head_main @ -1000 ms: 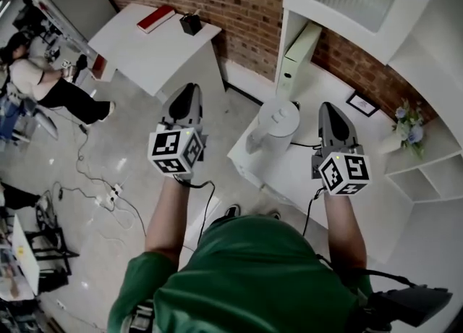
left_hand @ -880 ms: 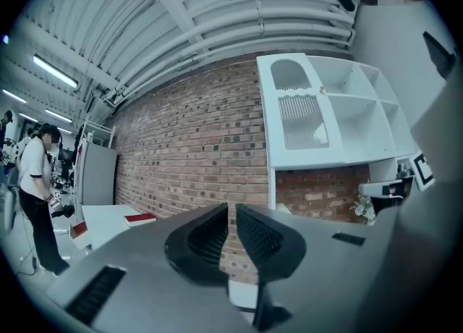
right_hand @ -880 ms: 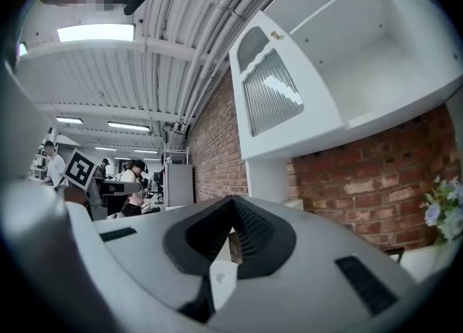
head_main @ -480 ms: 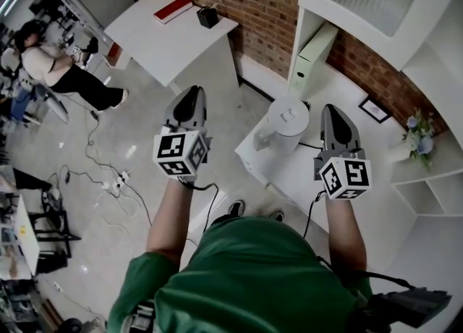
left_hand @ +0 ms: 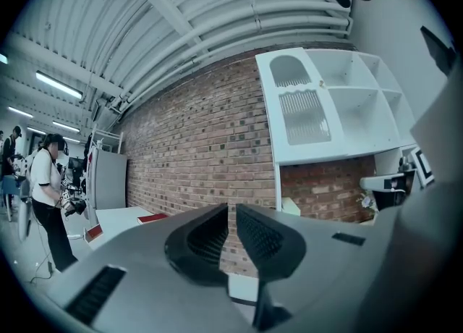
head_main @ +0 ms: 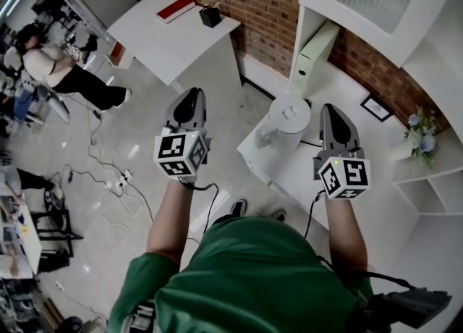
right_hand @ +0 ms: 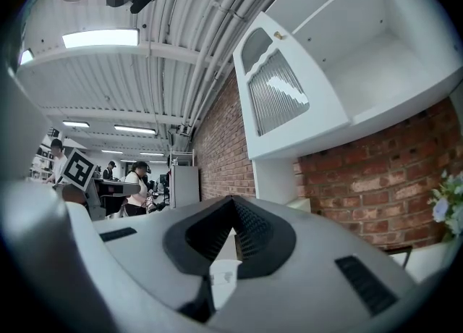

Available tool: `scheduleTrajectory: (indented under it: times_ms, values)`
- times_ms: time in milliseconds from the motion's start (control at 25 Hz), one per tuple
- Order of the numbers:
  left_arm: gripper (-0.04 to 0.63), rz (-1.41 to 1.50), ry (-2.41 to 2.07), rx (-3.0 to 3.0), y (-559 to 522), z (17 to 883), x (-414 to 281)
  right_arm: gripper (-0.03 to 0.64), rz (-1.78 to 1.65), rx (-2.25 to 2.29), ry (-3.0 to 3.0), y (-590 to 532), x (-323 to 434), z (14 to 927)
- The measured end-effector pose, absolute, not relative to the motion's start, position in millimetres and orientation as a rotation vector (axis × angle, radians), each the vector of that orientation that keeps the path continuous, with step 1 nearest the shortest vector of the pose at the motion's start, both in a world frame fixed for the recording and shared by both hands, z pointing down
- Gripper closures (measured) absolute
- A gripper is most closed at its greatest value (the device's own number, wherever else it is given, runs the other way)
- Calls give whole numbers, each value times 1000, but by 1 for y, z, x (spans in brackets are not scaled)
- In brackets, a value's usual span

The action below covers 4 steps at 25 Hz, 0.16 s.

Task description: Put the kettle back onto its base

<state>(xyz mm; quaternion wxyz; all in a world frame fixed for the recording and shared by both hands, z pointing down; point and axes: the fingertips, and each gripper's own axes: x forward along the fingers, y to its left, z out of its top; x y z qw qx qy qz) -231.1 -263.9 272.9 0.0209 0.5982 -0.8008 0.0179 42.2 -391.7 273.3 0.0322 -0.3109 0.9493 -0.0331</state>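
Note:
A white kettle stands near the left edge of a white counter, its lid facing up; a black cable runs off beside it. I cannot make out its base. My left gripper hovers over the floor to the kettle's left, with jaws shut and nothing between them. My right gripper is over the counter just right of the kettle, also shut and empty. Neither touches the kettle. Both point level toward the brick wall.
A white shelf unit rises over the counter, with a pale green box, a picture frame and flowers. At the back left, a white table holds a red book. A person stands far left. Cables lie on the floor.
The head view has shifted a little, so the kettle and table sit further right in the frame. Both grippers stay shut and empty, and the left one has drifted slightly.

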Motion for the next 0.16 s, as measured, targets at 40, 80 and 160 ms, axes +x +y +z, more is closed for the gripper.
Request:
scheduleTrajectory:
  times_ms: [40, 80, 160]
  values:
    - [545, 53, -2483, 1852, -263, 274, -232, 595, -98, -957, 2924, -391, 42, 273]
    - [545, 50, -2483, 1850, -262, 274, -232, 595, -95, -958, 2924, -390, 42, 273]
    - [545, 47, -2482, 1849, -262, 275, -232, 595, -91, -961, 2924, -388, 42, 274]
